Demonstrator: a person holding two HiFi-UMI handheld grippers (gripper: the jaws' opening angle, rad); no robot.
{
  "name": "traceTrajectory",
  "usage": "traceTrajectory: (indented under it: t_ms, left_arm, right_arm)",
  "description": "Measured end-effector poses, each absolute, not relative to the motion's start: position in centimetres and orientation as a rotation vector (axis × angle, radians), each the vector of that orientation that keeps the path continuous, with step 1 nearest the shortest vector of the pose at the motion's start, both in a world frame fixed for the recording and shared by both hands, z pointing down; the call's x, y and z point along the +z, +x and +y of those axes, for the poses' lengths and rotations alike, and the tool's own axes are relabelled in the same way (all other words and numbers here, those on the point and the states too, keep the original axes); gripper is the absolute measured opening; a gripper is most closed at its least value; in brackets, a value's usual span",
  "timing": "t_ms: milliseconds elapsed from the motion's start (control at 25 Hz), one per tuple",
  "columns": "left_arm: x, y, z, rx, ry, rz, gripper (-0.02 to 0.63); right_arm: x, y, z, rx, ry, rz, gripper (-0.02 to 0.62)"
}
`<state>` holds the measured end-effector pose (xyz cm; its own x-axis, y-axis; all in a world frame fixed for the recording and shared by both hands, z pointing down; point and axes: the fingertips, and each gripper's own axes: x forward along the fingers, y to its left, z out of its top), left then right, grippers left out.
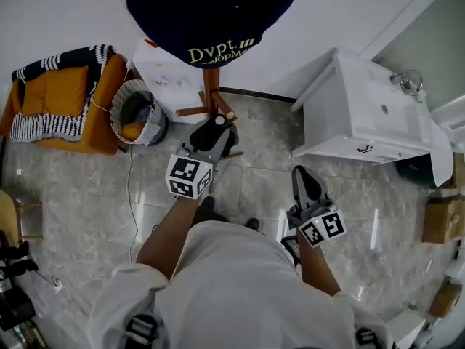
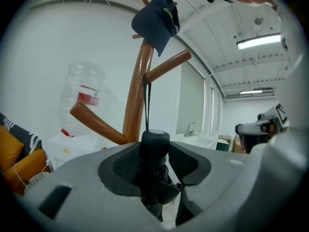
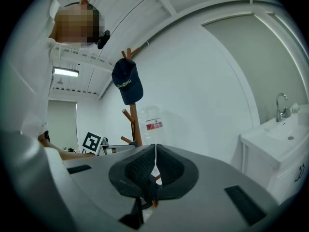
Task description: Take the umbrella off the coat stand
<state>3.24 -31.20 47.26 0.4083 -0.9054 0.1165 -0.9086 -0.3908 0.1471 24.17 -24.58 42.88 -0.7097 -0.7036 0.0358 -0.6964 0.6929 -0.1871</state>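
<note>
A wooden coat stand (image 1: 211,86) rises in front of me with a navy cap (image 1: 214,13) on its top. In the left gripper view a black folded umbrella (image 2: 154,141) hangs by a thin strap (image 2: 146,105) from a peg of the coat stand (image 2: 135,95), below the cap (image 2: 157,21). My left gripper (image 2: 154,151) is shut on the umbrella's round handle, one pad on each side. In the head view this left gripper (image 1: 215,126) sits right at the stand's trunk. My right gripper (image 1: 304,177) hangs back to the right, shut with nothing in it; its pads (image 3: 140,166) meet.
A white sink cabinet (image 1: 363,115) stands to the right of the stand. A wicker bin (image 1: 138,111) and an orange cushioned seat (image 1: 65,100) are to the left. A water bottle (image 2: 82,95) stands on a white table (image 1: 171,78) behind the stand. Cardboard boxes (image 1: 442,220) line the right edge.
</note>
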Motion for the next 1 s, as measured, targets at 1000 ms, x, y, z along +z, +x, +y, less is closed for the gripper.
traceTrajectory:
  t_ms: [1000]
  left_arm:
    - [36.0, 5.8, -26.4, -0.157, 2.634, -1.558, 0.184]
  right_arm:
    - [42.9, 25.8, -23.6, -0.348, -1.051, 2.819, 0.017]
